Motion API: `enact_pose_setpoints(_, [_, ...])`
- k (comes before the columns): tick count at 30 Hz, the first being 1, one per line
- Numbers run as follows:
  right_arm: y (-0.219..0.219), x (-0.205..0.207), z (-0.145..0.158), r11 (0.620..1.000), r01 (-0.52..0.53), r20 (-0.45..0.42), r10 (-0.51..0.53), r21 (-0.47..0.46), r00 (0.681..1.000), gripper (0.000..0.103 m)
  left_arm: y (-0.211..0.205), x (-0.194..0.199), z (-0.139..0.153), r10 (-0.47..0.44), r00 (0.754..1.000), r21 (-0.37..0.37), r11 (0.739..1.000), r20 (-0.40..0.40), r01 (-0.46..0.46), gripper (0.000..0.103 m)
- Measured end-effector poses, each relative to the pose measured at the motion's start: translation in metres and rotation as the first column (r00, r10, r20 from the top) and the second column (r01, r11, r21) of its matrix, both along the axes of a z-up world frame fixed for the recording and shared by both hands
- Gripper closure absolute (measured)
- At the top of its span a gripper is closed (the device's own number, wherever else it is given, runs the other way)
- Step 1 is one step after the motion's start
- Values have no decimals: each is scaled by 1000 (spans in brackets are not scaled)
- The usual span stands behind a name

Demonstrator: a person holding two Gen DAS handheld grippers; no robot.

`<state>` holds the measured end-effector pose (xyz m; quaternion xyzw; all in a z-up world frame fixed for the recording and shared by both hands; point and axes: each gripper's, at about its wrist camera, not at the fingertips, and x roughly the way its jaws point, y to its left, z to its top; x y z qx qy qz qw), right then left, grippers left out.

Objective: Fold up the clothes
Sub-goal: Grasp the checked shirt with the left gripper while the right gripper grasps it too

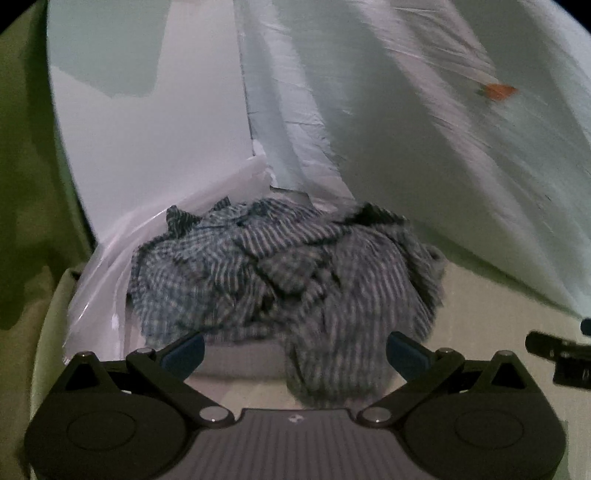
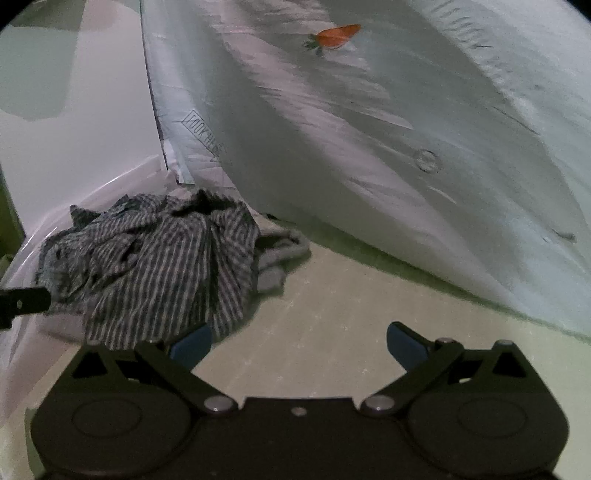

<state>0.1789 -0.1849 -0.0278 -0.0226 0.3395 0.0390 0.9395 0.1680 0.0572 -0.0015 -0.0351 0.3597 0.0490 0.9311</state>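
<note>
A crumpled blue-and-white striped garment (image 1: 280, 273) lies in a heap on the pale surface, against a plastic-covered corner. It also shows in the right wrist view (image 2: 155, 266), up and to the left. My left gripper (image 1: 295, 352) is open just in front of the heap, and a hanging fold of cloth reaches down between its blue fingers (image 1: 184, 352). My right gripper (image 2: 299, 345) is open and empty over bare surface, its left finger (image 2: 192, 345) close to the heap's near edge. A grey piece of cloth (image 2: 280, 258) pokes out at the heap's right side.
A large plastic-wrapped white slab (image 2: 406, 147) with an orange carrot sticker (image 2: 338, 36) leans along the right and back. A white wall panel (image 1: 147, 147) and clear plastic sheet (image 1: 107, 273) stand at the left. The right gripper's black part (image 1: 557, 354) shows at the left view's right edge.
</note>
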Motion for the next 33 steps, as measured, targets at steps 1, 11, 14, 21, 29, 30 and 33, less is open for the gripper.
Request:
enact_pose_setpoints(1, [5,13,-1,1000,-6,-2,6,-3,1000,3,5,13,-1,12,1000,-12,1000,-4,-12,0])
enact_pose_setpoints(11, [55,134,-37,995,-96,-63,97,6,993,25,41,126,-42,66,992,-166,983,-107,-83,17])
enact_pose_setpoints(14, [59,156,-51,994,-97,-101,101,44,990,43,41,142,-55,49,989,-189,979,-138,-75,32])
enact_pose_setpoints(21, [58,159,-59,986,-160,-102,165,57,981,100,44,151,-62,46,989,-181,981,-138,-71,79])
enact_pose_setpoints(29, [-7,56,3,997,-37,94,31,71,995,101,38,98,-15,45,999,-139,989,-9,-46,89])
enact_pose_setpoints(30, [-18,39,10,997,-13,116,4,74,993,101,34,87,-7,36,999,-128,991,10,-35,89])
enact_pose_setpoints(33, [-49,-11,33,994,59,180,-74,88,981,101,18,49,16,-2,998,-114,993,55,9,90])
